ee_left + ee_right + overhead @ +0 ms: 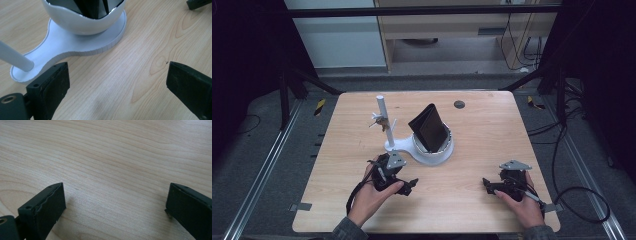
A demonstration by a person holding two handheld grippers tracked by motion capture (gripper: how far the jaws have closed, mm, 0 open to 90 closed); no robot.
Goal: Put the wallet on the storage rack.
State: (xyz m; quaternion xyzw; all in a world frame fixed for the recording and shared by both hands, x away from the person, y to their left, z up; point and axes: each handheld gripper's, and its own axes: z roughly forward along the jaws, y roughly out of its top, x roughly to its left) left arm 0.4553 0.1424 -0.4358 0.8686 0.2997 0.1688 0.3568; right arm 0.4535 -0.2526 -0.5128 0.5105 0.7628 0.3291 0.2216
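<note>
High view: light wood table on grey floor, dark frame rails at sides, cabinets behind. White stand mid-table with upright post, keys hung on it; white bowl on same base, black wallet upright inside, tilted. Left gripper just in front of stand, right gripper well apart at right.

Left gripper view: 2 jaws spread wide, nothing between, bowl and base ahead.

Right gripper view: jaws wide apart, empty, bare wood below.
</note>
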